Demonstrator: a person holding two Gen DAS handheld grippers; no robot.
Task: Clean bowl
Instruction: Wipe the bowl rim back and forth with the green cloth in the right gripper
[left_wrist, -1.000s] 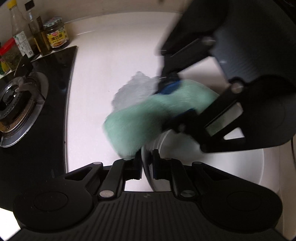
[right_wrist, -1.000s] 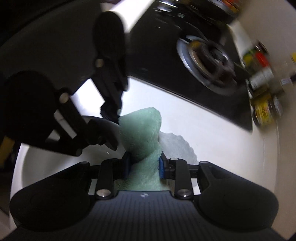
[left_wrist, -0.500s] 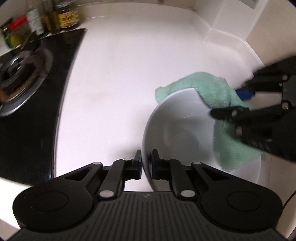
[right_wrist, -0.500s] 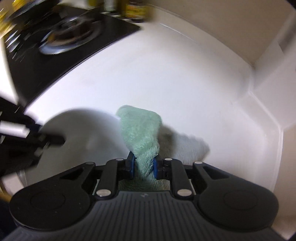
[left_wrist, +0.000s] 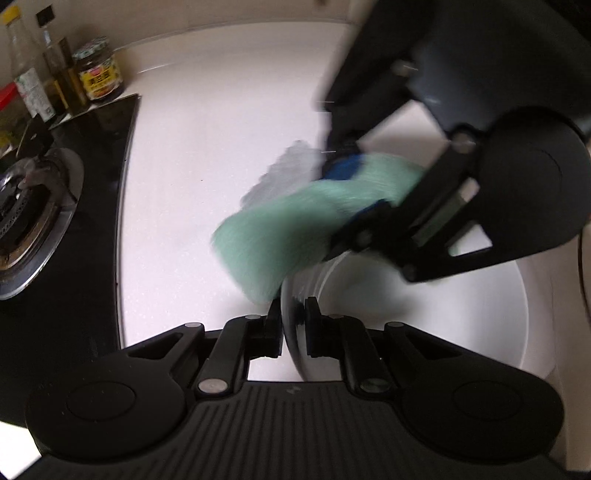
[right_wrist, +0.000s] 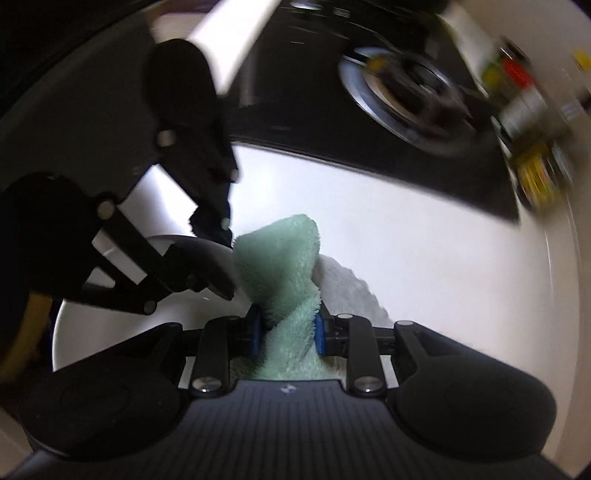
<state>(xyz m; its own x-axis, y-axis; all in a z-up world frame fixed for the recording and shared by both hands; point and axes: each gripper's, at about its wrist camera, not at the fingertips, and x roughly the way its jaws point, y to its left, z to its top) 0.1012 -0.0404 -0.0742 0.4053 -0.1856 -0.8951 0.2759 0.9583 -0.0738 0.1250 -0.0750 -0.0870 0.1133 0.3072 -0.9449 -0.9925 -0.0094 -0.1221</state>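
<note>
A white bowl (left_wrist: 424, 325) rests tilted on the white counter (left_wrist: 207, 122). My left gripper (left_wrist: 291, 325) has the bowl's near rim between its pads; its jaws are opening slightly while still touching the rim. A mint-green cloth (left_wrist: 273, 236) hangs over the far left rim, blurred by motion. My right gripper (left_wrist: 358, 188) looms above the bowl, its blue pads pinching the cloth and closing tighter. In the right wrist view the cloth (right_wrist: 280, 258) bunches between that gripper's (right_wrist: 286, 328) pads, beside the bowl (right_wrist: 110, 332) and the left gripper (right_wrist: 225, 266).
A black cooktop with a gas burner (left_wrist: 33, 206) lies left of the counter. Sauce jars and bottles (left_wrist: 98, 74) stand at its back corner by the wall. The wall runs behind the counter.
Half a second ago the right gripper and cloth were at the bowl's right side. Now they are over its far left rim, as one second ago. The left gripper keeps the rim.
</note>
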